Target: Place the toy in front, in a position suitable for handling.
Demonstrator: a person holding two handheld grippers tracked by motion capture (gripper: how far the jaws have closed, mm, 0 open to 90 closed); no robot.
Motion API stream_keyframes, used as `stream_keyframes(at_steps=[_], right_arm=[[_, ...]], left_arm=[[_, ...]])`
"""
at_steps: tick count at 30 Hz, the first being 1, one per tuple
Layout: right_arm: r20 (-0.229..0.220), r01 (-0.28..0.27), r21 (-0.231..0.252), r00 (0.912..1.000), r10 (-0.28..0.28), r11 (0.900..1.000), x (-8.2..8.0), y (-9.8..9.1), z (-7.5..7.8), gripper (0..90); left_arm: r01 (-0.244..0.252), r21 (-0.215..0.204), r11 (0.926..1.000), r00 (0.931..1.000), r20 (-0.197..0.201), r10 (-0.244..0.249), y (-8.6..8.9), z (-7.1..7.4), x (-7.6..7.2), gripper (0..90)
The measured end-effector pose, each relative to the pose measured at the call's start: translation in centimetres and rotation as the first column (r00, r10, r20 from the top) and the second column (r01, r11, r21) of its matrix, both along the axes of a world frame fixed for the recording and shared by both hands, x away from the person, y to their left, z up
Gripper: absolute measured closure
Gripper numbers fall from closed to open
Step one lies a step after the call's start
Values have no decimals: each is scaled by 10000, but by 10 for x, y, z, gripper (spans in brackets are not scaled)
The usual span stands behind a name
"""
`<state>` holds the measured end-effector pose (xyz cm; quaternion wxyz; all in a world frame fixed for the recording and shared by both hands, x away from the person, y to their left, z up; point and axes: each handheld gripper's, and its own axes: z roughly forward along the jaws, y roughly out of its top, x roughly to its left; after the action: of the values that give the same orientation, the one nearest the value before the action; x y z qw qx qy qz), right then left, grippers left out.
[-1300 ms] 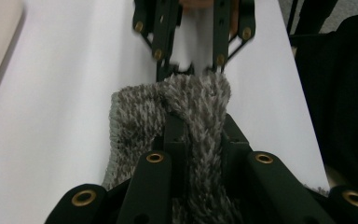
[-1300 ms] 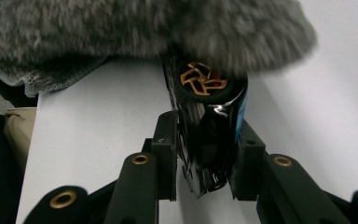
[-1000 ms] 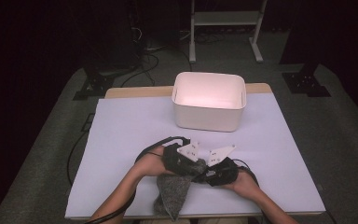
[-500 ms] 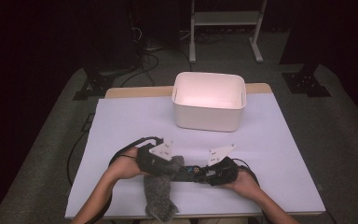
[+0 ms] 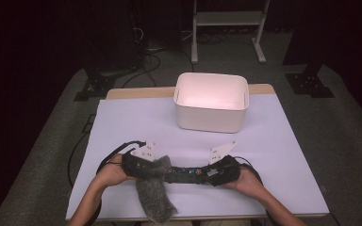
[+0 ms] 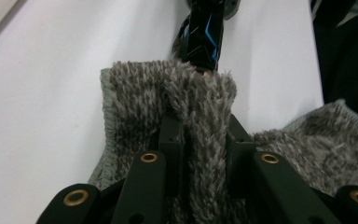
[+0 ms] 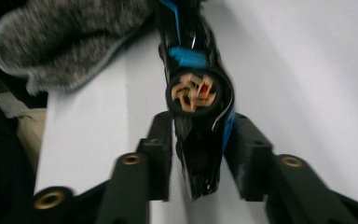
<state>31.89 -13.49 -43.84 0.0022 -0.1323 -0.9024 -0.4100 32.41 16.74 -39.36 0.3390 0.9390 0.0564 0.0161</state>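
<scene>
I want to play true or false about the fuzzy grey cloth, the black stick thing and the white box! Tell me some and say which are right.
1. The left gripper pinches the fuzzy grey cloth. True.
2. The black stick lies inside the white box. False: it is near the table's front edge, between the two grippers.
3. The right gripper has the black stick's end between its fingers. True.
4. The cloth is bright red. False: it is grey.
5. The white box stands behind both hands. True.
</scene>
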Motion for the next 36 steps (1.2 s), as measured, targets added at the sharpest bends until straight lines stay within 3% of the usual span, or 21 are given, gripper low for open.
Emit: stream_keyframes(at_steps=[5, 9, 15, 21, 24, 26, 32, 36], right_arm=[[65, -84, -265, 9999, 86, 9996, 5, 6, 12, 508], [202, -386, -1136, 9989, 412, 9928, 8, 26, 22, 451], [309, -809, -2012, 9956, 889, 9762, 8, 40, 23, 487], [512, -804, -2750, 9939, 981, 9581, 7, 44, 22, 520], [883, -765, -2946, 9903, 1069, 9525, 4, 42, 24, 550], [771, -791, -2910, 9914, 1058, 9534, 4, 38, 23, 553], [691, -659, -2641, 9938, 870, 9623, 2, 28, 22, 556], [685, -508, -2410, 9952, 692, 9692, 2, 22, 22, 558]], left_arm=[[-37, -229, 9997, 9999, -156, 34, 1, -2, 2, 742], [164, -315, 9994, 9999, 20, -164, -8, -3, 1, 742], [529, -466, 9975, 9985, -88, -534, -25, -6, 2, 743], [949, -389, 9947, 9955, 32, -948, -45, -3, 6, 748], [893, -462, 9949, 9958, -165, -902, -47, -5, 8, 752], [920, -539, 9943, 9954, -209, -932, -48, -6, 8, 752], [914, -689, 9934, 9950, -330, -938, -48, -11, 10, 751], [601, -719, 9956, 9974, -362, -629, -44, -15, 13, 751]])
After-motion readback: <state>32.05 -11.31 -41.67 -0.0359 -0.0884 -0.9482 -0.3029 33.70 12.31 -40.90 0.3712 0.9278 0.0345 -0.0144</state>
